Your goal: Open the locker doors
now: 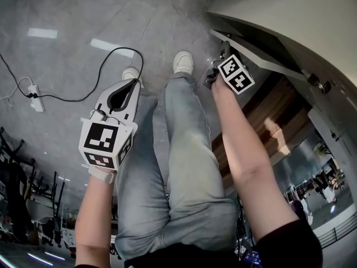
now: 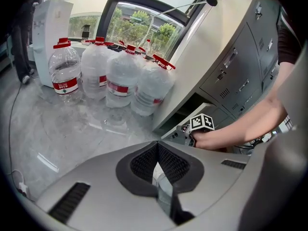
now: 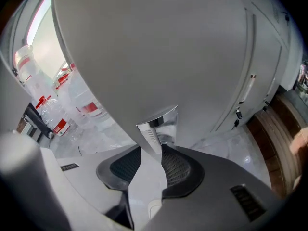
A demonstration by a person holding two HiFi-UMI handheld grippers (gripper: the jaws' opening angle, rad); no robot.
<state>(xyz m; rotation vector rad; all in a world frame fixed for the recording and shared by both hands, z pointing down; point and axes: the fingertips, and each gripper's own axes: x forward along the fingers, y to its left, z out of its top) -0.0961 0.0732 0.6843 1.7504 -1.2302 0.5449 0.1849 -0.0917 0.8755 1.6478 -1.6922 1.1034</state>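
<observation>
— Where is there room to swing?
— Bare floor (image 1: pixel 67 15) fills the upper left of the head view, crossed by a black cable (image 1: pixel 72 100). The locker door (image 1: pixel 254 49) juts out edge-on at upper right.
— And the handle?
— The chrome handle (image 3: pixel 156 124) is clenched between the right gripper (image 3: pixel 155 150) fingers (image 3: pixel 178 170), lower centre. The left gripper (image 2: pixel 157 148) fingers (image 2: pixel 175 165) are pressed together, empty, over the floor.

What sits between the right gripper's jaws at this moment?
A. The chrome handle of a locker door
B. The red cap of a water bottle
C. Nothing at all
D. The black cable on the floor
A: in the right gripper view, the right gripper has its jaws closed on the chrome handle that sticks out from the grey locker door.
</observation>
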